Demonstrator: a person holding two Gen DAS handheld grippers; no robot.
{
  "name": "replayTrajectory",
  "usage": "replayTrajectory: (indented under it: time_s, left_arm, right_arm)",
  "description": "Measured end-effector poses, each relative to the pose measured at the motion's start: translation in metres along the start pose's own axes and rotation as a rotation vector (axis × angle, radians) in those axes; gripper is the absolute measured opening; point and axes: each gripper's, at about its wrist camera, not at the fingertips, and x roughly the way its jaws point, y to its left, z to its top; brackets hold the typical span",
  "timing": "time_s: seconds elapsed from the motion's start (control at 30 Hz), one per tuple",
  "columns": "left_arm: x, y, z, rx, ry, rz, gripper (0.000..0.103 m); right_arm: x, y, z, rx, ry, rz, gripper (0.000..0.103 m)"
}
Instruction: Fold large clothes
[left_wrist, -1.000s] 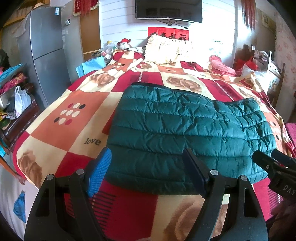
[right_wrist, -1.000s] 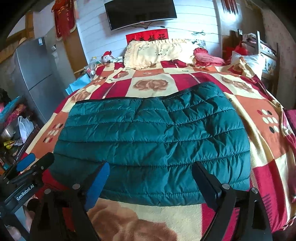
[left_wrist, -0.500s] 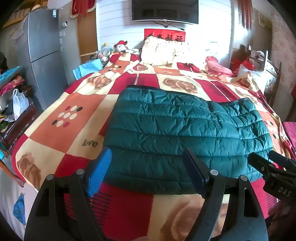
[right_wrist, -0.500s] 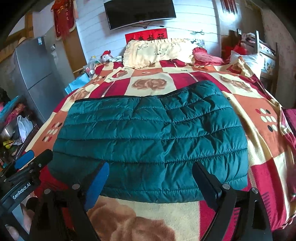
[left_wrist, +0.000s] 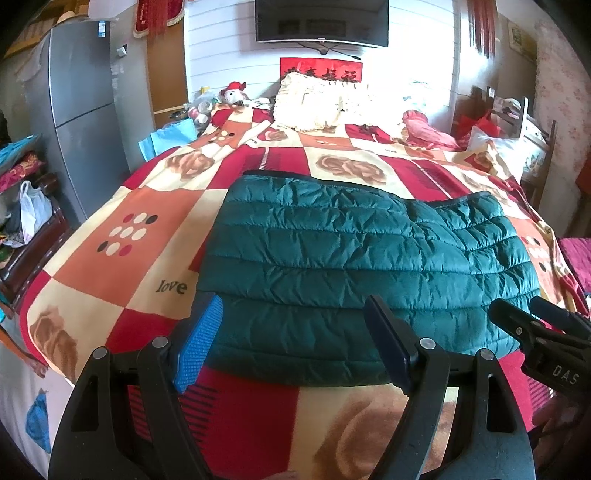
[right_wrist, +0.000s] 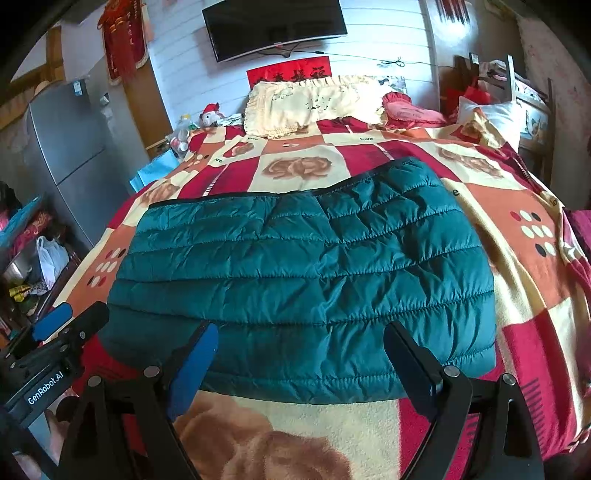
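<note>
Both tongs, left (left_wrist: 291, 343) and right (right_wrist: 301, 363), gape wide, empty, short of the puffer jacket's (right_wrist: 303, 266) near hem; grip the hem corners evenly.

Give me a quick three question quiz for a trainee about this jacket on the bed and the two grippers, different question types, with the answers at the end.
1. True or false: the left gripper is clamped on the green puffer jacket.
2. Multiple choice: what does the jacket lie on? A) a bare wooden floor B) the patterned blanket on the bed C) a chair
3. Fill in the blank: the right gripper has its jaws ____, with nothing between them.

Key:
1. False. Its jaws are apart and hold nothing; it sits short of the jacket's near edge.
2. B.
3. Open.
</note>
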Motion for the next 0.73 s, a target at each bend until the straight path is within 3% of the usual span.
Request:
replayTrajectory:
  time_s: [0.73]
  left_arm:
    - [0.014,0.014,-0.002,-0.030,0.011,-0.017,0.080]
  right_arm:
    - [0.009,0.000,-0.003,0.007,0.022,-0.002,0.089]
